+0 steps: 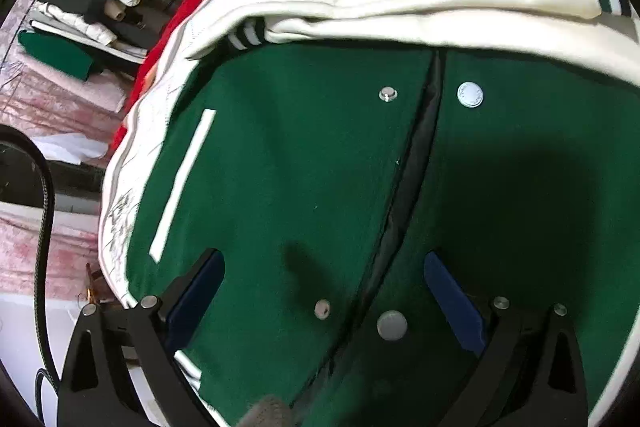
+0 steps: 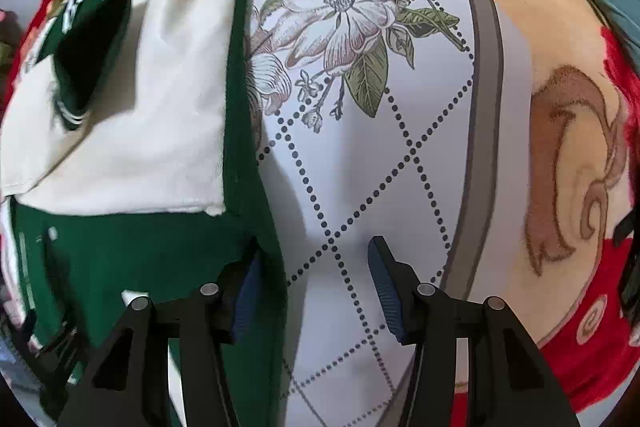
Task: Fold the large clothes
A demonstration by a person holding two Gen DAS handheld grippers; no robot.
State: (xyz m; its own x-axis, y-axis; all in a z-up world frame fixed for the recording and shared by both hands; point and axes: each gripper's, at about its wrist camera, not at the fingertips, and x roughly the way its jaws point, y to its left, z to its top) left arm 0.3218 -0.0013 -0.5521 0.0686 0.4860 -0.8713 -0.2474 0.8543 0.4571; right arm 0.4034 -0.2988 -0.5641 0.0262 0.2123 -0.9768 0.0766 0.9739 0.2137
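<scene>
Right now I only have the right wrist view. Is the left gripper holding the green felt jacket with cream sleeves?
Observer: No. The left gripper is open above the green front of the jacket.
Operator: Front snapped shut?
Observer: No. A dark gap runs between the two panels, and the round silver snap buttons sit apart on either side of it.
Operator: Anything folded already?
Observer: A stack of folded garments lies beyond the jacket on a pink cover.

Two wrist views, both close above the jacket (image 1: 304, 155)

The left view looks steeply down onto the jacket's green front; the right view looks almost straight down just past its edge (image 2: 240, 131) at the floral sheet (image 2: 360, 167). Both share the jacket.
</scene>
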